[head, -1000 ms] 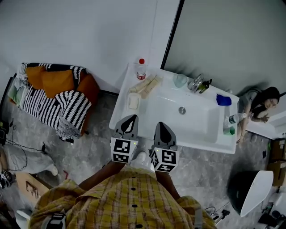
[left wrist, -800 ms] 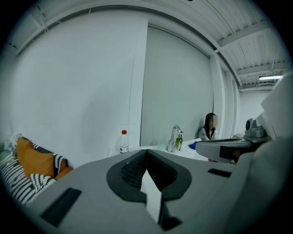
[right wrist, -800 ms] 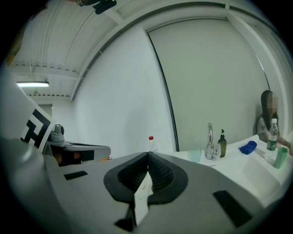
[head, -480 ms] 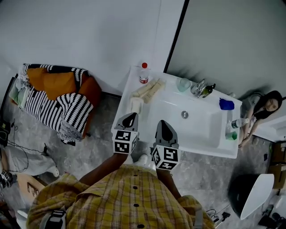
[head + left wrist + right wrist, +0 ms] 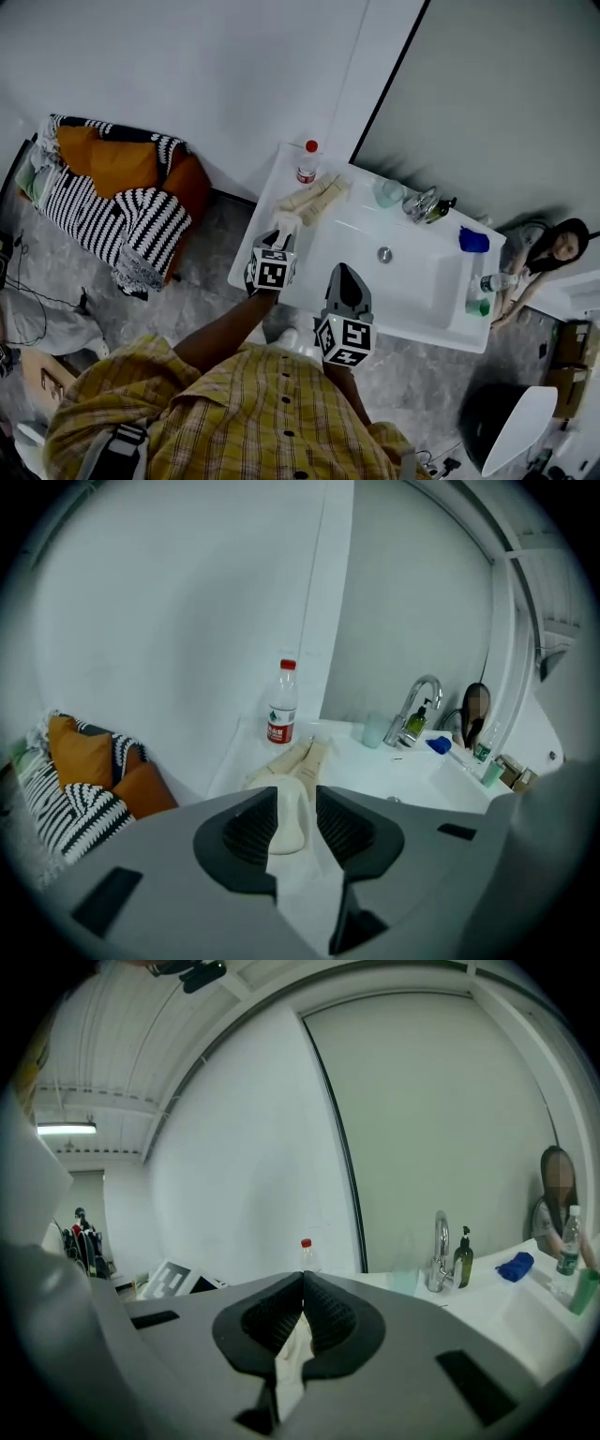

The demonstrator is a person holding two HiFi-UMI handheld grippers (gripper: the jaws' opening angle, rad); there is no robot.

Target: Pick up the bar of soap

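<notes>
The cream bar of soap lies on the left ledge of the white sink. My left gripper reaches over that ledge, right at the soap. In the left gripper view the soap shows in the gap of the left gripper; its jaws are opening and the pads stand off the soap on both sides. My right gripper hangs back at the sink's front edge, shut with nothing in it; in its own view the right gripper has its jaws together.
Behind the soap lie two cream tubes and a red-capped bottle. A cup, the faucet and a blue object line the sink's back. A striped blanket with orange cushions lies at the left. A person sits at the right.
My left gripper has moved forward from the sink's front edge to the soap, and its jaws have parted. The right gripper has stayed back.
</notes>
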